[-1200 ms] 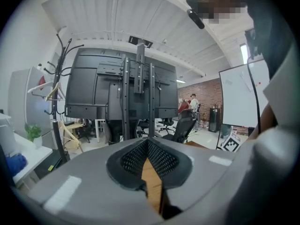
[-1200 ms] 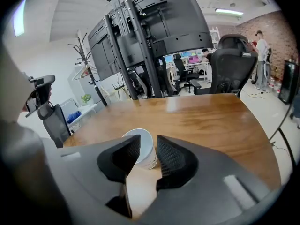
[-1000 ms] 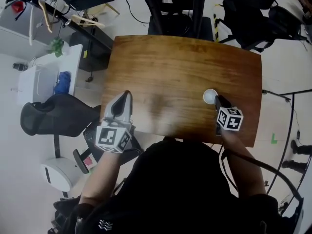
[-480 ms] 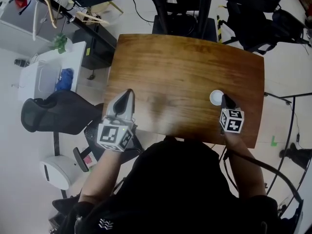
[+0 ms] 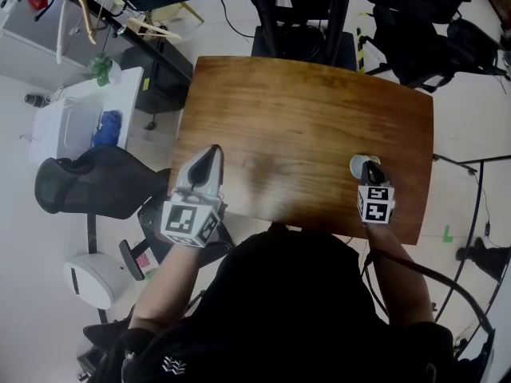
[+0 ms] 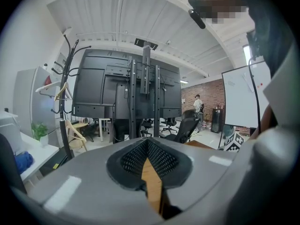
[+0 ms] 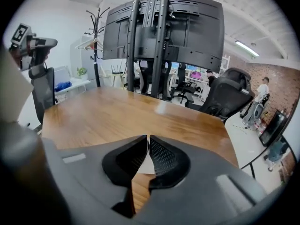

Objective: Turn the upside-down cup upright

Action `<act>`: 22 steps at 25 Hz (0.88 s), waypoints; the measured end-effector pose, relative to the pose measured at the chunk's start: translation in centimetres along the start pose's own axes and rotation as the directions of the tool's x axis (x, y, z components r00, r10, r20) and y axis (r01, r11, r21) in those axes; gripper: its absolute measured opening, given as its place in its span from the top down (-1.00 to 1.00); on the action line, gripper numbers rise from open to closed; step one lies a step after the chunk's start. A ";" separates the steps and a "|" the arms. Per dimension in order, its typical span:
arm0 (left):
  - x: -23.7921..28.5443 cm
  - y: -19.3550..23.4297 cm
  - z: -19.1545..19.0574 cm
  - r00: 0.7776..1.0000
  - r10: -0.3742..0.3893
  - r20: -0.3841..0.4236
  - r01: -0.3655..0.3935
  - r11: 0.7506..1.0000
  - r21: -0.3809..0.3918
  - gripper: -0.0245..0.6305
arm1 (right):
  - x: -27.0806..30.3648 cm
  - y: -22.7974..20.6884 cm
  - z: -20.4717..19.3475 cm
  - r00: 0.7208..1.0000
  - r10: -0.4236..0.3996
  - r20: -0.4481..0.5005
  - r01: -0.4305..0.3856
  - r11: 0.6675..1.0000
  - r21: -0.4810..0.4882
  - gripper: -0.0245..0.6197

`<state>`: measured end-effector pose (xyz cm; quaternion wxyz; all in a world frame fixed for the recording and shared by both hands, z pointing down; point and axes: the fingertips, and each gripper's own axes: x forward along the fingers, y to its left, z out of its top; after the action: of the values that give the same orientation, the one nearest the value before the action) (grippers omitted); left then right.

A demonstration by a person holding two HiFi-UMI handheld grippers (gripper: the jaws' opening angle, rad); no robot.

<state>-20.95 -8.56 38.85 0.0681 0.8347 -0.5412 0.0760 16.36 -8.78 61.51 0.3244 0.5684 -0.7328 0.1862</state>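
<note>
At the table's (image 5: 303, 110) near-left edge: I see my left gripper (image 5: 209, 153), jaws together, nothing between them | near-right corner: my right gripper (image 5: 370, 168), jaws just closed in, pinches the cup (image 5: 358, 163) by its white wall, close to the right edge.

Small white cup (image 5: 361, 164) near the right front edge of the wooden surface (image 5: 303, 118), looks tipped off flat, greyish hollow partly facing up, thin wall pinched in the right tongs (image 5: 369, 169), which have just been closing on it
</note>
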 end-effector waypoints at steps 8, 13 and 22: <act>-1.7 1.1 -0.2 0.999 0.049 -0.020 -0.049 0.999 0.019 0.93 | 2.2 3.6 -0.4 0.996 0.070 0.053 -0.072 0.997 0.040 0.84; -2.0 1.3 -0.1 0.997 0.066 -0.028 -0.065 0.997 0.030 0.93 | 2.5 4.2 0.3 0.992 0.092 0.080 -0.096 0.995 0.037 0.83; -0.4 0.1 0.1 0.998 0.051 -0.025 -0.050 0.998 0.036 0.93 | 1.7 -2.1 0.0 0.972 0.165 0.165 -0.203 0.946 0.251 0.57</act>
<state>-21.13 -8.29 38.65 0.0586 0.8208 -0.5597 0.0980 18.07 -10.62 62.47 0.1735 0.5475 -0.7721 0.2719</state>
